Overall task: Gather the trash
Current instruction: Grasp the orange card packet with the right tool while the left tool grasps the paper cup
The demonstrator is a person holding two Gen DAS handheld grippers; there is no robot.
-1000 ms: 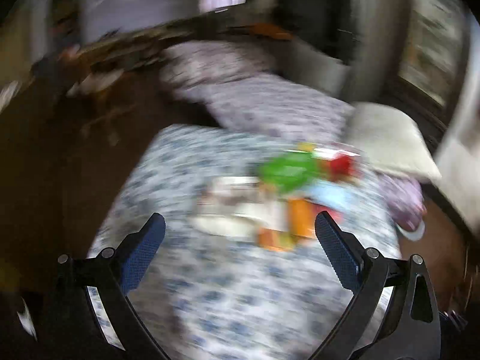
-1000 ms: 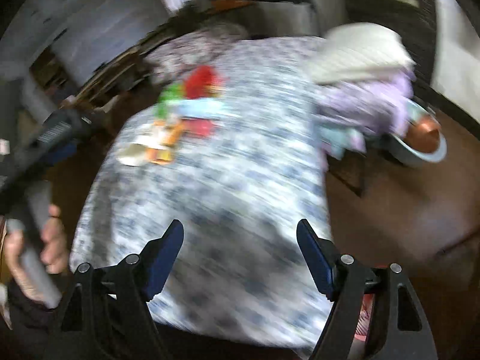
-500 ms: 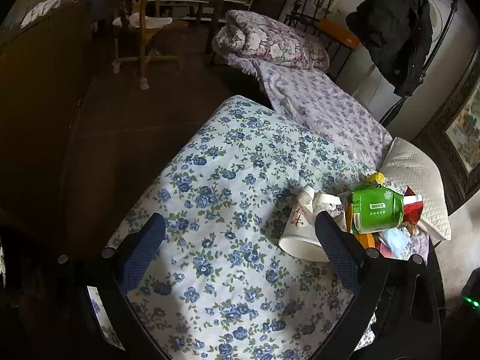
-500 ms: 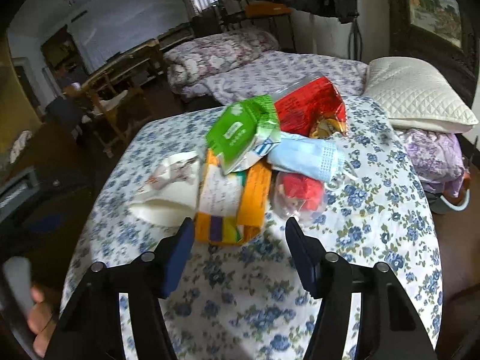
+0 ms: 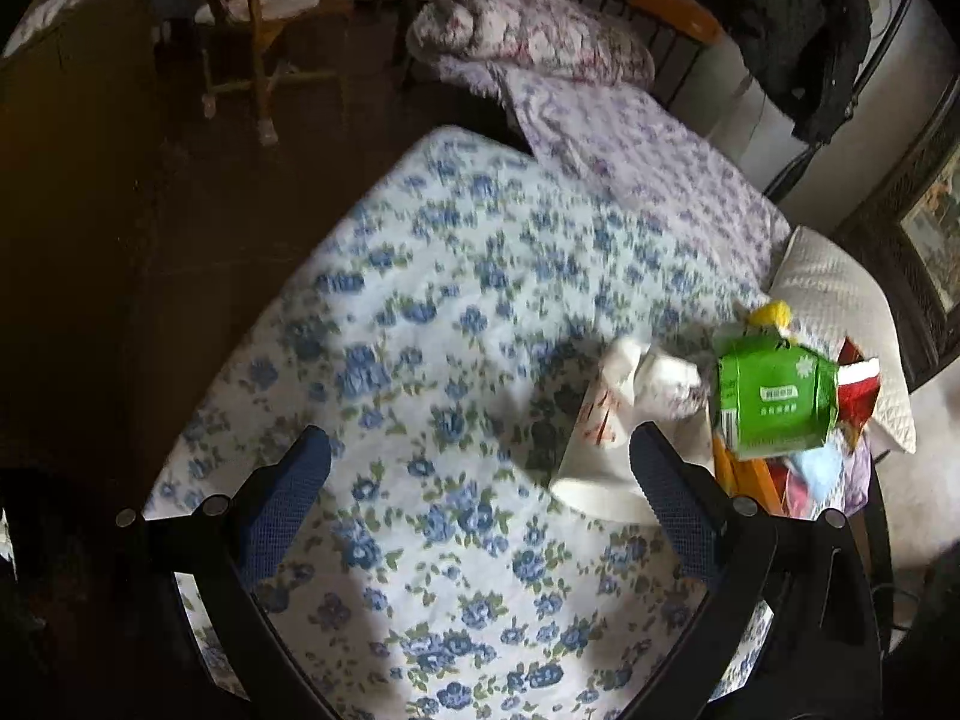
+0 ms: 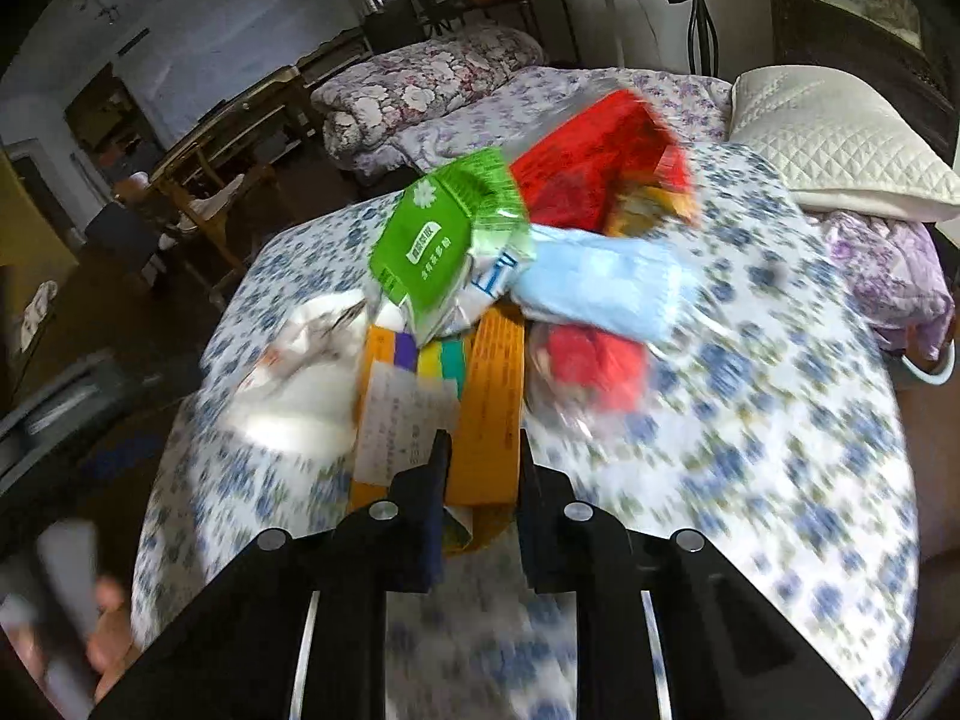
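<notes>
right gripper (image 6: 480, 462): jaws have just been closing; the near end of the orange packet (image 6: 489, 408) is pinched between them.
left gripper (image 5: 480, 480): fingers spread wide, nothing between them; held over bare floral quilt (image 5: 420, 312).
trash pile: green wrapper (image 6: 426, 246), red bag (image 6: 594, 174) and blue mask (image 6: 600, 288) are heaped mid-quilt, touching.
edges: open quilt is seen left of the pile, up to the floor-side edge; a white pillow (image 6: 840, 144) is seen beyond the far right corner.
</notes>
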